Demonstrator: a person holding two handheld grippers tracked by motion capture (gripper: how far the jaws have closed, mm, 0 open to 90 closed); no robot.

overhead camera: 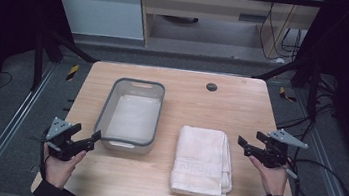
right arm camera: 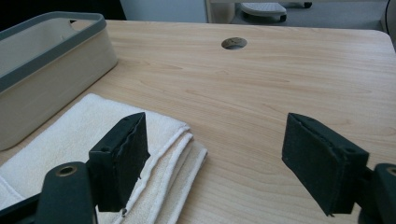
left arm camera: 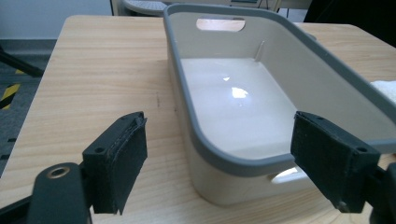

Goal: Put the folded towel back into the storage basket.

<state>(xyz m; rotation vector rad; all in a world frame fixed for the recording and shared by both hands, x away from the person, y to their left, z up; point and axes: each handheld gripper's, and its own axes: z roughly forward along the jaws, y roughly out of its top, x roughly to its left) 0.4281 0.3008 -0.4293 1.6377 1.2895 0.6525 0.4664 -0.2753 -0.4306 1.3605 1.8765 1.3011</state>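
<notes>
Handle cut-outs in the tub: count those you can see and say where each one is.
2. One cut-out is in the far end wall of the tub; the other is in the near end wall, close to the left gripper.

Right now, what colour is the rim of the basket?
Grey, on a cream basket; the rim shows best in the left gripper view.

The table (overhead camera: 221,109) is pale, matt wood grain. The bin (left arm camera: 327,88) looks like smooth, glossy cream plastic with a grey rim. The folded towel (overhead camera: 202,162) is soft, nubbly cloth.
</notes>
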